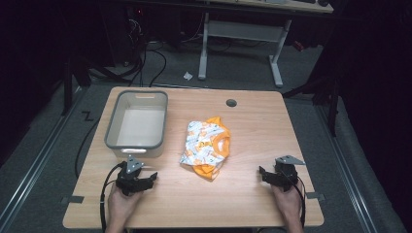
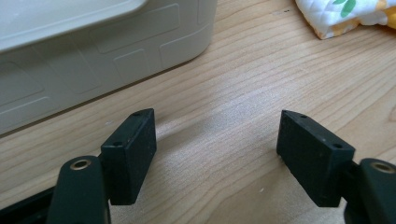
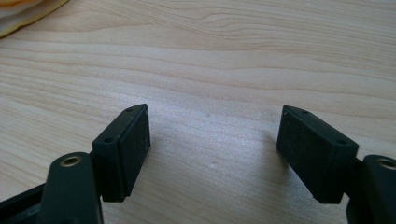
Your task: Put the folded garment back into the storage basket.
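An orange and white patterned cloth [image 1: 206, 145] lies crumpled in the middle of the wooden table [image 1: 252, 121]. A grey plastic bin [image 1: 137, 124] stands at the table's left, empty inside. My left gripper [image 1: 141, 181] rests near the front left edge, just in front of the bin, open with nothing between its jaws. In the left gripper view the gripper [image 2: 217, 154] faces the bin's wall [image 2: 93, 60], with the cloth's corner [image 2: 345, 16] at the top right. My right gripper [image 1: 273, 175] sits at the front right, open and empty. The right gripper view shows the gripper [image 3: 212, 149] over bare wood.
A round cable hole [image 1: 231, 103] sits in the table's far side. Beyond the table stands a white desk frame [image 1: 240, 36] on grey carpet. Cables run on the floor at the left. The cloth's edge [image 3: 28, 11] peeks in at the top left of the right gripper view.
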A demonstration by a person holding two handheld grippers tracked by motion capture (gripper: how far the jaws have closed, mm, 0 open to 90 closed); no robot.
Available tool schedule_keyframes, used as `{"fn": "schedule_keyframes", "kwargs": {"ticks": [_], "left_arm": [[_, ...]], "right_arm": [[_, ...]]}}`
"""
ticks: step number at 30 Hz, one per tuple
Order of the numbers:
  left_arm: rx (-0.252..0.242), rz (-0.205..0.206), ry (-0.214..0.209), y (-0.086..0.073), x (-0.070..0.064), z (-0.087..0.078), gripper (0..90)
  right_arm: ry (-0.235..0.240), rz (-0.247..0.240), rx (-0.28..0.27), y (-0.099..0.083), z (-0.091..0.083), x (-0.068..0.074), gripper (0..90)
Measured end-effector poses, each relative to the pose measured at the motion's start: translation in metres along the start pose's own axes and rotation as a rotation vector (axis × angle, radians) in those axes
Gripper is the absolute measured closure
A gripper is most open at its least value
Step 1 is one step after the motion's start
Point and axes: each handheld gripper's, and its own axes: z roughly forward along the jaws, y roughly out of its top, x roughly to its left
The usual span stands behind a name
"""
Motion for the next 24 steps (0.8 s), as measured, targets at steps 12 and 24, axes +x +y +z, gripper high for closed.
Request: {"fn": "schedule_keyframes", "kwargs": {"ticks": [12,24], "left_arm": [[0.001,-0.001,0.005,0.0002,-0.0001,0.0000,29.2],[0.001,-0.016,0.004,0.0018,-0.0019,0.0005,31.7]], "right_arm": [[-0.003,0.002,-0.001,-0.0001,-0.0001,0.0003,26.2],[-0.005,0.005,0.000,-0.0001,-0.0002,0.0005,26.2]]}}
